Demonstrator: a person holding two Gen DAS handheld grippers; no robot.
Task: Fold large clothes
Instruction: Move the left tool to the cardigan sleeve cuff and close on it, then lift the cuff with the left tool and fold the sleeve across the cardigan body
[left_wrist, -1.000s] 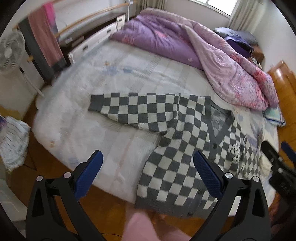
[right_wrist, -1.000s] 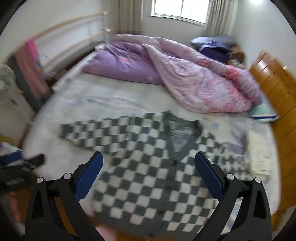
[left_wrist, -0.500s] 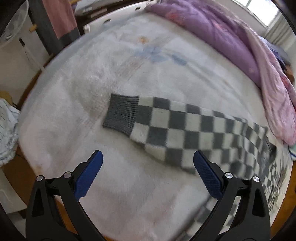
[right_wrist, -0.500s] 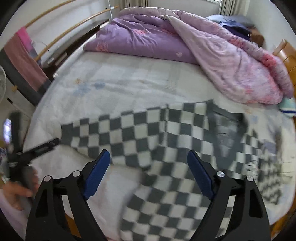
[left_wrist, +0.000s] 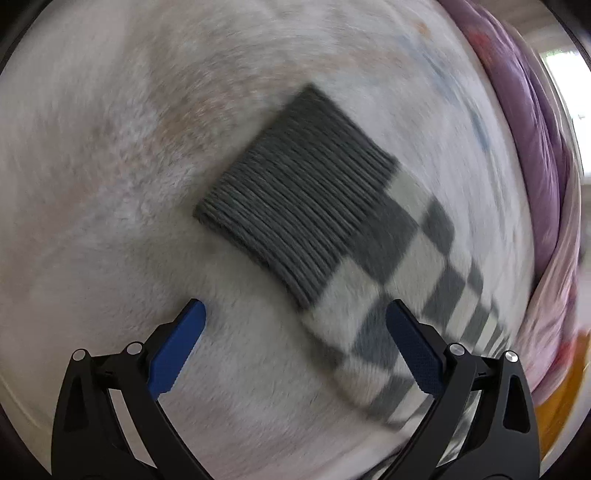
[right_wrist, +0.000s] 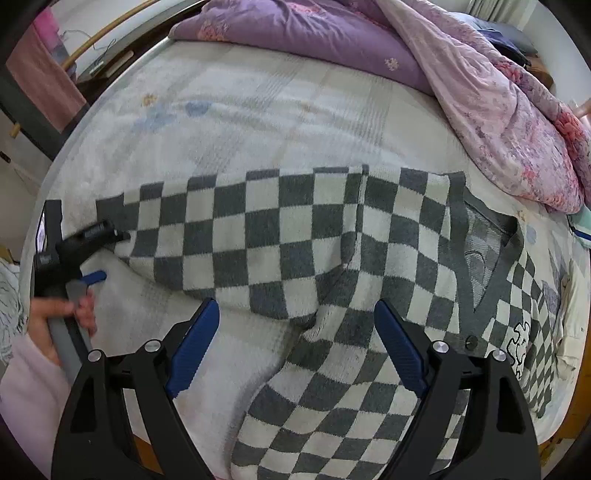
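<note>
Your grey-and-white checkered knit cardigan (right_wrist: 332, 258) lies flat on the white fleece-covered bed (right_wrist: 258, 110). Left gripper (left_wrist: 295, 325), fingers apart, hovers at the ribbed grey cuff (left_wrist: 295, 192), positioned to take it. Right gripper (right_wrist: 295, 325), fingers apart, holds nothing, poised near the underarm.

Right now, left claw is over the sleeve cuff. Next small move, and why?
Probably ease the left claw forward and down, then close on the ribbed cuff. It is open, and the cuff lies flat on the white bed cover just ahead of its tips, ungrasped. The sleeve is spread out, ready to fold inward.
</note>
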